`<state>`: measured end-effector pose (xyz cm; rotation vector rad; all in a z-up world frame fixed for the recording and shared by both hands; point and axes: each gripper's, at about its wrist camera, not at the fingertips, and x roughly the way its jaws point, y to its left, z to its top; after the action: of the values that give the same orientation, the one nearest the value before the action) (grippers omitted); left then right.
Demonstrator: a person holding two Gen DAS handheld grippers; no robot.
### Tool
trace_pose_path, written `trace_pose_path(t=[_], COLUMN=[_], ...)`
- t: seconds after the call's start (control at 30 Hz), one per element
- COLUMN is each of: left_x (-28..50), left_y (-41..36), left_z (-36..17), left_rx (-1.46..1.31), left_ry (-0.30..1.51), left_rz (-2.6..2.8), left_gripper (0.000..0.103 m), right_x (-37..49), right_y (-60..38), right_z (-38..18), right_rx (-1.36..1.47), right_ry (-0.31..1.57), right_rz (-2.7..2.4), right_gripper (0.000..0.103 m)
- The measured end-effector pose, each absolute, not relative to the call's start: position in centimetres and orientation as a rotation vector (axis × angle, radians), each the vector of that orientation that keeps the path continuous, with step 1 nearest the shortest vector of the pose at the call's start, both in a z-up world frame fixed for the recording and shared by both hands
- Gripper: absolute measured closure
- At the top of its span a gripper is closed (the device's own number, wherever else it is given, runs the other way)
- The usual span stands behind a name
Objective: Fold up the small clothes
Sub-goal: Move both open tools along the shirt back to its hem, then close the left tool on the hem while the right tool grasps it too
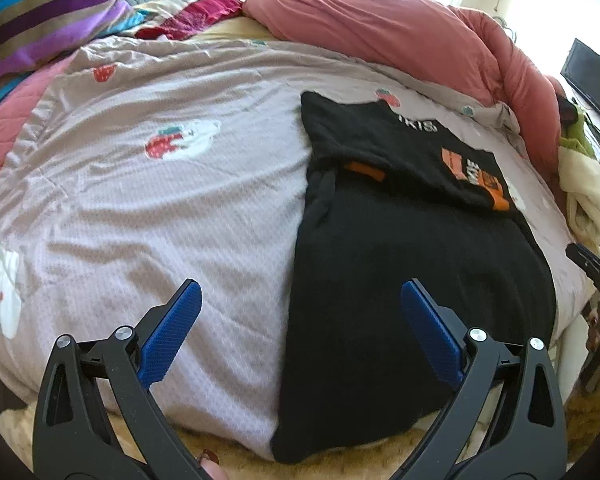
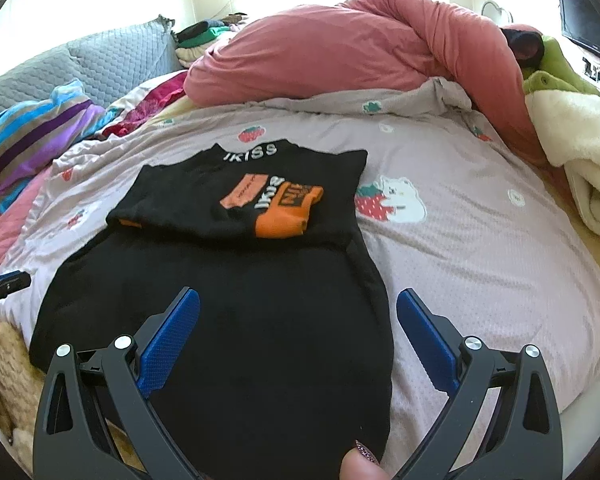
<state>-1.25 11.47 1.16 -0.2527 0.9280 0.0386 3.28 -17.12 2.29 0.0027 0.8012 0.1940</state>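
A black garment (image 1: 400, 264) with orange patches and white lettering lies on the bed, its far part folded back over the near part; it also shows in the right wrist view (image 2: 236, 304). My left gripper (image 1: 300, 296) is open and empty, above the garment's left edge, one blue pad over the sheet and one over the black cloth. My right gripper (image 2: 298, 304) is open and empty, above the garment's near right part. The tip of the right gripper (image 1: 592, 264) shows at the left wrist view's right edge, and the left gripper's tip (image 2: 4, 284) at the right wrist view's left edge.
The bed has a pale pink sheet (image 1: 160, 200) with strawberry prints. A bunched pink duvet (image 2: 360, 48) lies at the back. A striped cloth (image 1: 48, 28) and grey quilted headboard (image 2: 100, 60) are at the far left. A cream and green blanket (image 2: 580, 140) lies at the right.
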Motion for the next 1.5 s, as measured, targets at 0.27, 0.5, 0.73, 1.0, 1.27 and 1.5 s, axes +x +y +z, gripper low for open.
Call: trace_pose_path(t=[0.27, 0.5, 0.73, 1.0, 1.27, 1.5], left_x=[-2.2, -2.4, -2.9, -4.0, -4.5, -4.7], left_y=[10.2, 10.3, 9.9, 9.1, 9.7, 9.8], left_z=[-0.6, -2.0, -2.7, -3.0, -3.3, -3.7], left_rx=[-0.239, -0.266, -0.266, -0.281, -0.327, -0.325], left_ry=[0.998, 1.037, 1.064, 1.066, 1.066, 1.085], left_rz=[-0.053, -0.078, -0.108, -0.153, -0.168, -0.167], left_gripper=[0.024, 0.039, 0.044, 0.057, 0.068, 0.068], right_x=[2.3, 1.3, 0.1, -1.9, -3.3, -3.9], right_y=[-18.0, -18.4, -18.8, -19.1, -20.8, -22.9], right_z=[1.4, 1.0, 0.0, -2.2, -3.2, -5.0], right_rx=[0.006, -0.012, -0.045, -0.012, 0.078, 0.159], right_ry=[0.829, 0.847, 0.891, 0.997, 1.066, 1.124], right_rz=[0.187, 0.189, 0.198, 0.268, 0.324, 0.335], right_gripper=[0.005, 0.005, 0.005, 0.005, 0.006, 0.038])
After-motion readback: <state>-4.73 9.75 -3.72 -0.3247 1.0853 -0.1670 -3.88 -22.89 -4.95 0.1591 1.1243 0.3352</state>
